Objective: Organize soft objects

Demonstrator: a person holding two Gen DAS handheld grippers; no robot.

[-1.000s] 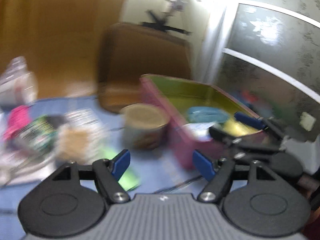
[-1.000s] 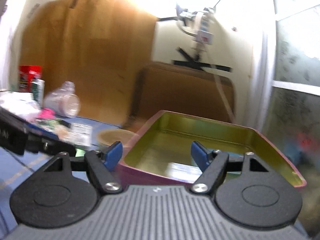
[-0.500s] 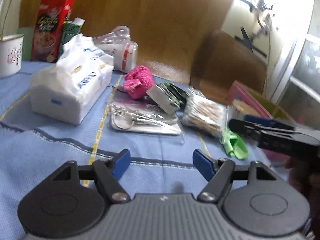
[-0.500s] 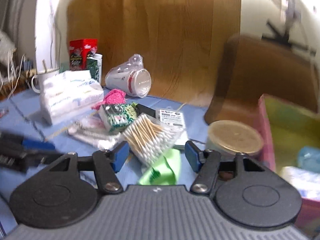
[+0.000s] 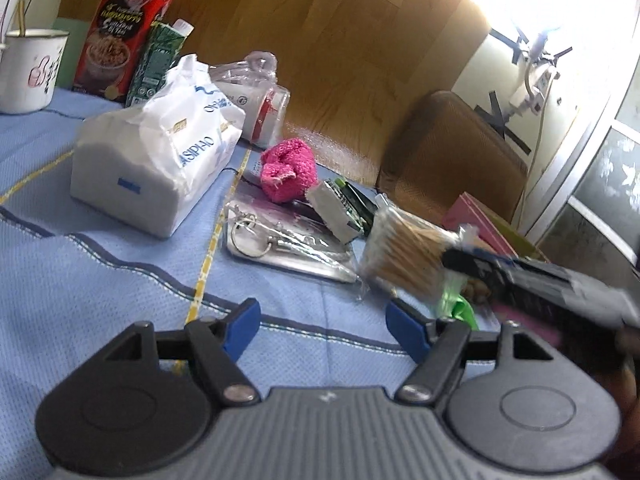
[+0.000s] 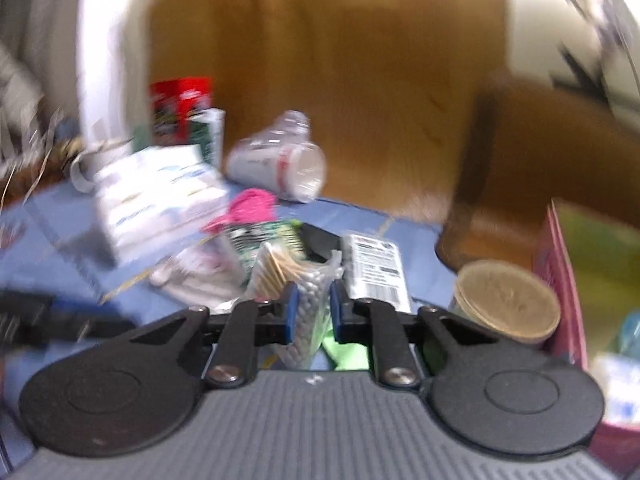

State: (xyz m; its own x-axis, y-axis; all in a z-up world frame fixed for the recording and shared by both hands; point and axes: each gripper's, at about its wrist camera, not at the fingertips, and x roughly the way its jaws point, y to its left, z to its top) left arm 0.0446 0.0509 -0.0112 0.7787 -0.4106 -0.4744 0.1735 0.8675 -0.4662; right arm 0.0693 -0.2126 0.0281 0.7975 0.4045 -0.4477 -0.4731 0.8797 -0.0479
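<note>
Pretty cluttered tabletop [image 5: 100, 280] with a blue cloth: tissue pack [image 5: 156, 168], pink sponge [image 5: 288, 170], wrapped cups [image 5: 256, 96] on their side, red box [image 5: 124, 32], green carton [image 5: 160, 60] and mug [image 5: 32, 68] at the back, silver pouch [image 5: 280, 240] with a key ring in the middle. Brown-lidded tub [image 6: 508, 300] just beside the pink bin [image 6: 560, 272] on the right.

Right gripper [image 6: 311, 312] with fingers [image 6: 289, 312] clenched on the swab bag [image 6: 304, 300], green wrapper [image 6: 344, 348] just under it, barcode pack [image 6: 376, 268] right behind. Right view badly blurred.

Left gripper [image 5: 322, 322] hanging low over the cloth, fingers [image 5: 242, 326] spread wide, nothing between them.

Versus half a second back: right fingers were apart over the swabs, now squeezed onto the bag. Left view about the same, just closer to the clutter.
</note>
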